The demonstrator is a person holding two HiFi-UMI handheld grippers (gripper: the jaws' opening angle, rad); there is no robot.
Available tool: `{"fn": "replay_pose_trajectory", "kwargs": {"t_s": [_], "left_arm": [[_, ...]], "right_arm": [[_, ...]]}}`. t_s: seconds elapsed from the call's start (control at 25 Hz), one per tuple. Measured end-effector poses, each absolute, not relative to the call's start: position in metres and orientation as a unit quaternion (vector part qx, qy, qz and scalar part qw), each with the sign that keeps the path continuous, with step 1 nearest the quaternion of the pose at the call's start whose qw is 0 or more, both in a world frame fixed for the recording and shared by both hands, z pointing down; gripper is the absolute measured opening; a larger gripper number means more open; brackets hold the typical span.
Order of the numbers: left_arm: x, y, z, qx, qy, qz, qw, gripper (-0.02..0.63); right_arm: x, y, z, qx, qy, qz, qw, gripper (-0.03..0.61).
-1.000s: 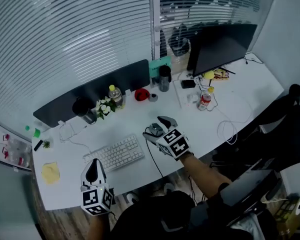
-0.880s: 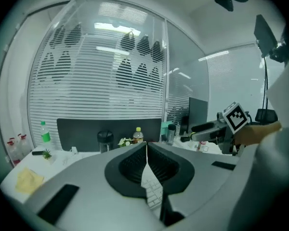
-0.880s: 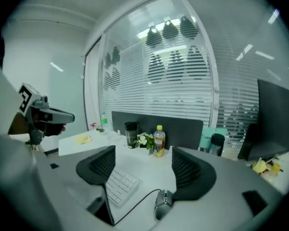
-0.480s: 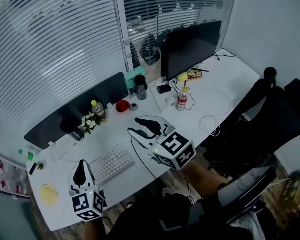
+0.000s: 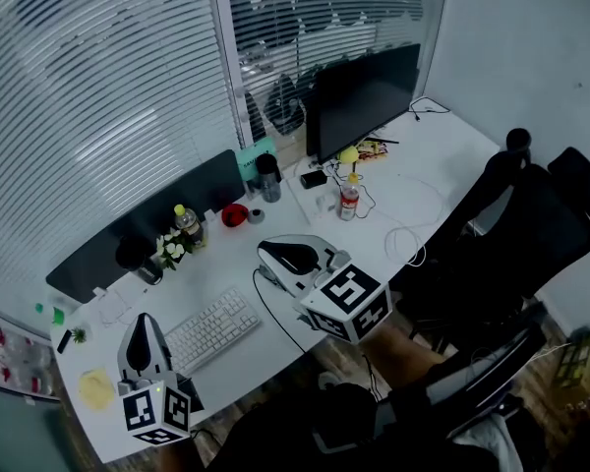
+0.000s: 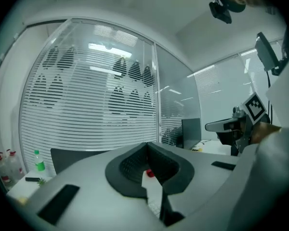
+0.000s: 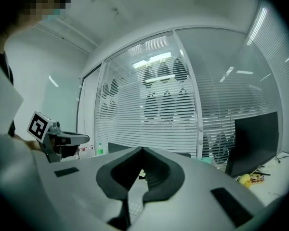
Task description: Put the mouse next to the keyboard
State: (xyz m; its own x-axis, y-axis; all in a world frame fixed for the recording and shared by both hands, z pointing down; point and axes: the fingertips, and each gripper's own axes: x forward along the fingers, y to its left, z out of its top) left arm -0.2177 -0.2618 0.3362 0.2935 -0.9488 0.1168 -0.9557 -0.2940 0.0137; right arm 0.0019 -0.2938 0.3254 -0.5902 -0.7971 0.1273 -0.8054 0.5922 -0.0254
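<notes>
right gripper (image 5: 265,257): jaws pressed together, empty | left gripper (image 5: 143,323): same | mouse: unseen, likely hidden below right jaws | keyboard (image 5: 209,330): between both jaws | handling: light, rigid, slippery; pinch its sides

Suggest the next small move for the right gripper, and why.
Probably open the right gripper and tip it down toward the desk. Its jaws are shut on nothing and its view looks level at the blinds, so it seems raised. No mouse shows clearly; a dark cable runs out from under that gripper, right of the keyboard, so the mouse may lie beneath it.
</notes>
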Motion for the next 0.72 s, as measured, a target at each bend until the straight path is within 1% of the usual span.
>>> {"fn": "replay_pose_trajectory", "kwargs": {"t_s": [0.16,0.4,0.72], "left_arm": [[-0.214,-0.259,0.333,0.813,-0.579,0.034,0.059,0.029],[-0.212,-0.258,0.333,0.809,-0.584,0.045,0.046,0.029],[-0.211,-0.258,0.337,0.8,-0.596,0.049,0.046,0.029]], "right_arm": [[0.005,-0.29,0.321,0.469,-0.881,0.019,0.063,-0.002],[0.008,-0.291,0.318,0.476,-0.877,0.017,0.062,-0.002],[0.013,-0.294,0.322,0.482,-0.873,0.024,0.063,-0.001]]}}
